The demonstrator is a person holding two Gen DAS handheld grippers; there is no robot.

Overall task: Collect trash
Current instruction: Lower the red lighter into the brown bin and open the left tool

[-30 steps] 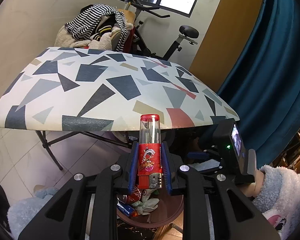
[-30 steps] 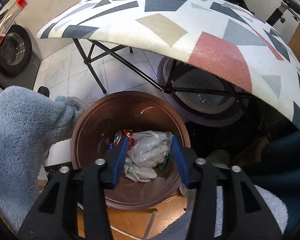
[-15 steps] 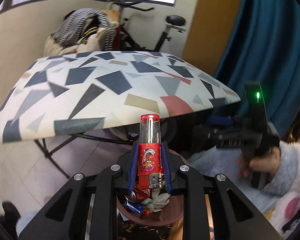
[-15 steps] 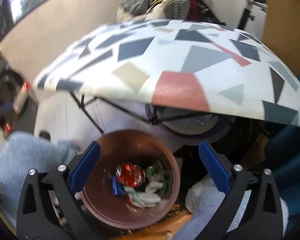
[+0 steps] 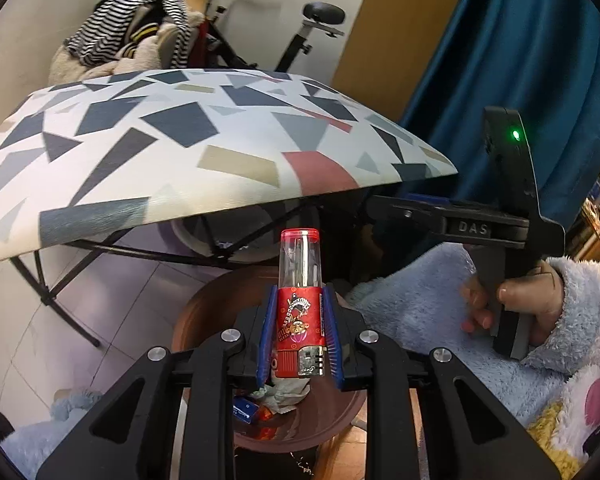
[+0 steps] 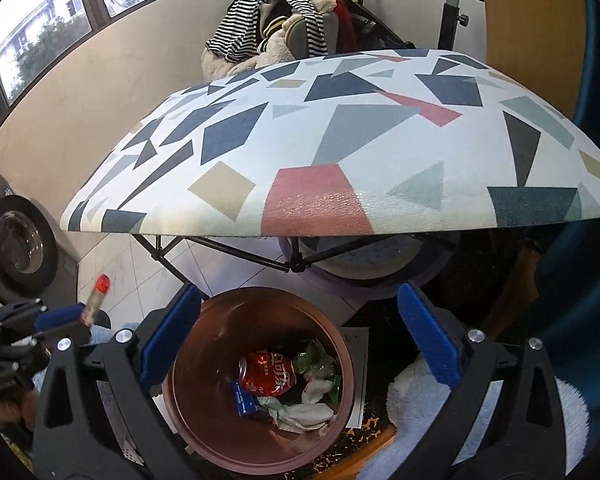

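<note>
My left gripper (image 5: 299,334) is shut on a red lighter (image 5: 300,300) with a clear upper half, held upright above the brown trash bin (image 5: 196,312). The same lighter (image 6: 96,300) shows at the left of the right wrist view, in the other gripper. My right gripper (image 6: 298,336) stands wide open with nothing between its fingers, above the bin (image 6: 216,320). Inside the bin lie a crushed red can (image 6: 268,374), a blue wrapper (image 6: 242,398), green wrappers and a crumpled white tissue (image 6: 306,412).
A folding table (image 6: 340,152) with a geometric-pattern top stands just beyond the bin, its black legs (image 6: 220,246) crossing beneath. An exercise bike with clothes (image 6: 276,28) draped on it stands behind. A washing machine (image 6: 16,248) is at the left, a blue curtain (image 5: 520,80) at the right.
My right gripper opened wide, dropping the white tissue into the bin, and rose back. My left gripper sank toward the bin, still gripping the lighter.
</note>
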